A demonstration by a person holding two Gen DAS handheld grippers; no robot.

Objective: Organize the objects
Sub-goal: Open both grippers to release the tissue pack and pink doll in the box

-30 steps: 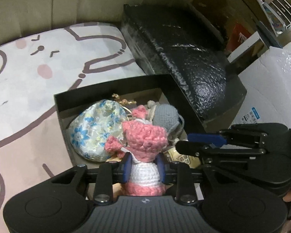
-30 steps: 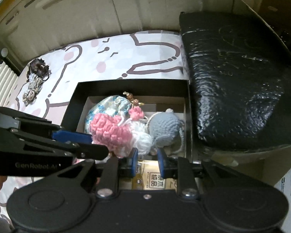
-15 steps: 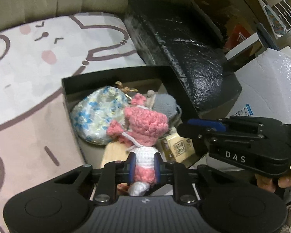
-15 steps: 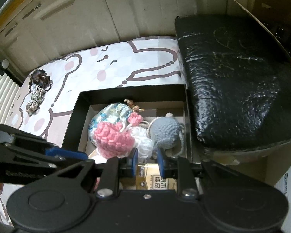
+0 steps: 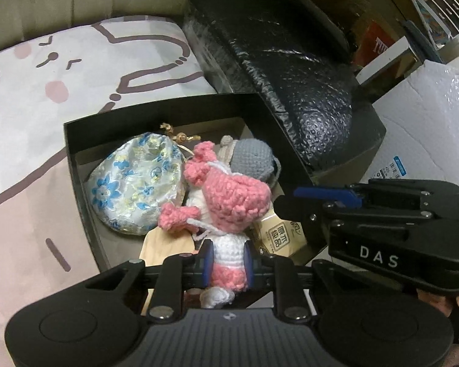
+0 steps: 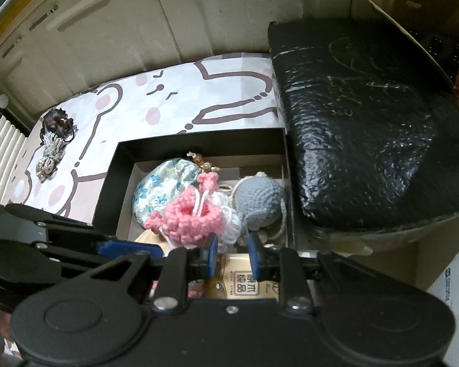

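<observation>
Left gripper (image 5: 228,261) clamped on the crochet doll (image 5: 229,211): pads pinch its white-and-pink body, pink-haired head tipped forward over the black box (image 5: 76,165). Right gripper (image 6: 230,255) jaws drawn narrow, nothing between them, hovering at the box's near right corner above a tan packet (image 6: 244,284). Box is crowded: floral pouch (image 5: 137,186) at left, grey crochet piece (image 5: 254,159) back right, packet near front. Little free floor left inside. Black lid (image 5: 290,91) butts the box's right wall. Patterned cloth (image 5: 30,122) to the left lies open; a tassel charm (image 6: 52,146) sits there, well apart.
</observation>
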